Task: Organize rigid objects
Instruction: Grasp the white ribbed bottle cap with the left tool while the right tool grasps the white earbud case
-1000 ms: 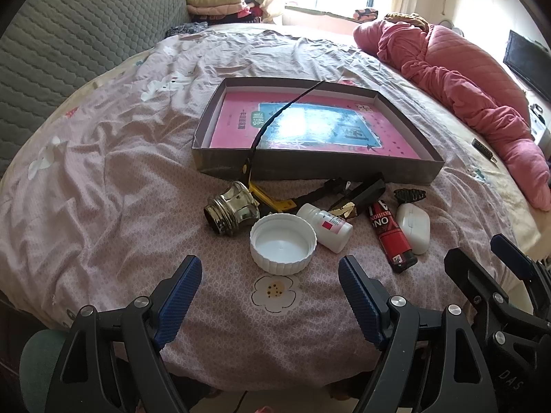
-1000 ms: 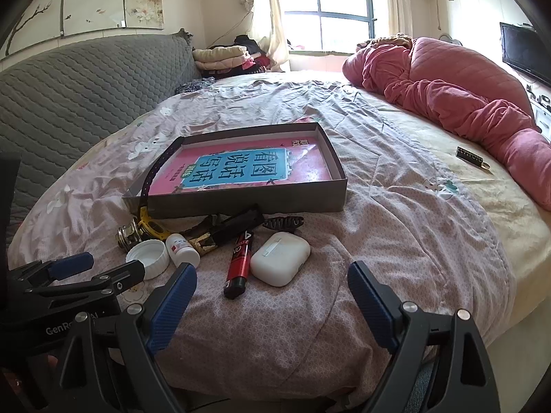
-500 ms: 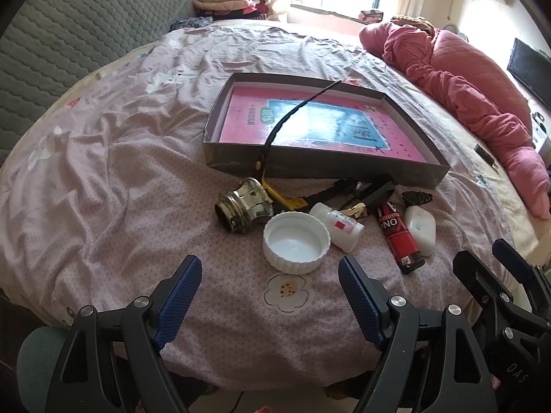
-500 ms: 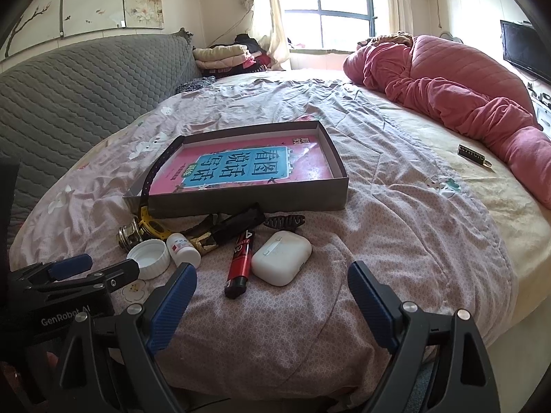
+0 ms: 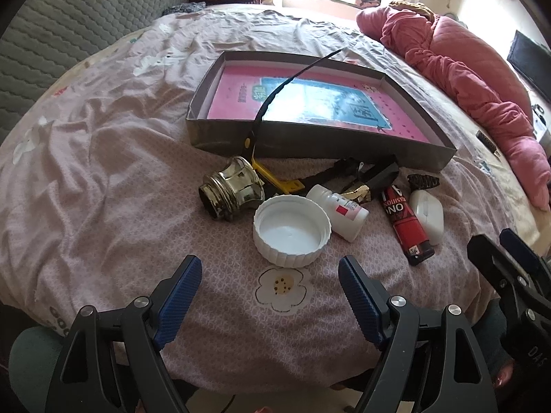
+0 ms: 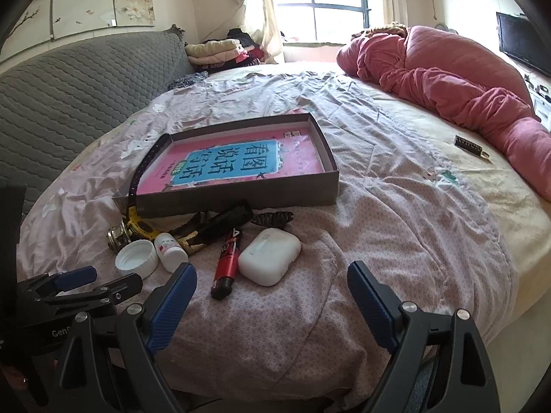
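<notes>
A shallow grey box [image 5: 220,137] [image 6: 241,203] with a pink book inside lies on the bed. In front of it lie a brass fitting [image 5: 230,189], a white jar lid [image 5: 291,229] [image 6: 136,258], a small white bottle [image 5: 339,211] [image 6: 170,251], a red lighter [image 5: 406,227] [image 6: 227,261], a white earbud case [image 5: 428,211] [image 6: 268,256], a black hair clip [image 5: 423,180] and a yellow-and-black watch [image 5: 275,179] whose strap leans over the box wall. My left gripper [image 5: 270,290] is open just in front of the lid. My right gripper [image 6: 272,292] is open just in front of the earbud case.
A pink quilt [image 6: 447,75] is heaped at the right of the bed. A grey padded headboard [image 6: 75,82] stands at the left. A small dark object [image 6: 470,146] lies at the far right. Folded clothes [image 6: 217,50] sit at the back.
My left gripper has moved forward towards the white lid, which now looks larger and closer. My right gripper has edged slightly closer to the earbud case. Both stay open.
</notes>
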A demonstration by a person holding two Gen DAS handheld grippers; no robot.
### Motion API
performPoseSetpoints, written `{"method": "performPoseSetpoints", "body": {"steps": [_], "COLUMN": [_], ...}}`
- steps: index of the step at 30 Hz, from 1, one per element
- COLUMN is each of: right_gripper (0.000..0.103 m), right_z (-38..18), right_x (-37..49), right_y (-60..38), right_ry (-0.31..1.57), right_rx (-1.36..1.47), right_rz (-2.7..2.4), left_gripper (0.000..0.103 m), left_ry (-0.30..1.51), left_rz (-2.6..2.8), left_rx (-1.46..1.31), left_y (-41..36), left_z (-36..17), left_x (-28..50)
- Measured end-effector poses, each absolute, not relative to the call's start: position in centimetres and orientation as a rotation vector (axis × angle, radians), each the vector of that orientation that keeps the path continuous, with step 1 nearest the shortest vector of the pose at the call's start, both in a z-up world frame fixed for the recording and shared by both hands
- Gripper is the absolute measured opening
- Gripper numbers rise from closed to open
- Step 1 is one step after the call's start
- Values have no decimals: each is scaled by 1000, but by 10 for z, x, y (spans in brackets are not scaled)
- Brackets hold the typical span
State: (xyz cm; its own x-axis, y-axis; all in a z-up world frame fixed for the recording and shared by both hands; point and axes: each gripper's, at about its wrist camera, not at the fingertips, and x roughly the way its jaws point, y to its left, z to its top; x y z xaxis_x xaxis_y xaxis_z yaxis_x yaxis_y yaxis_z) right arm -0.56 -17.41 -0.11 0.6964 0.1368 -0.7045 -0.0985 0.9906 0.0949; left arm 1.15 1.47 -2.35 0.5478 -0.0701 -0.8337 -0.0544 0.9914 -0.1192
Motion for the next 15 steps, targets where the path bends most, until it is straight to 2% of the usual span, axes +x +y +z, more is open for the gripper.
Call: {"method": "performPoseSetpoints", "body": {"steps": [15], "right_gripper": [86], "right_z": [-25], "right_x": [26], "right_y": [-184], "right_ry": [909], "right_rx": [-7], "right_rz": [160], "left_gripper": [82], "left_ry": [1020], "left_rz": [-23], "left_rx": [-165], "left_y": [20], "left_z": [-38], "left_x": [34]}}
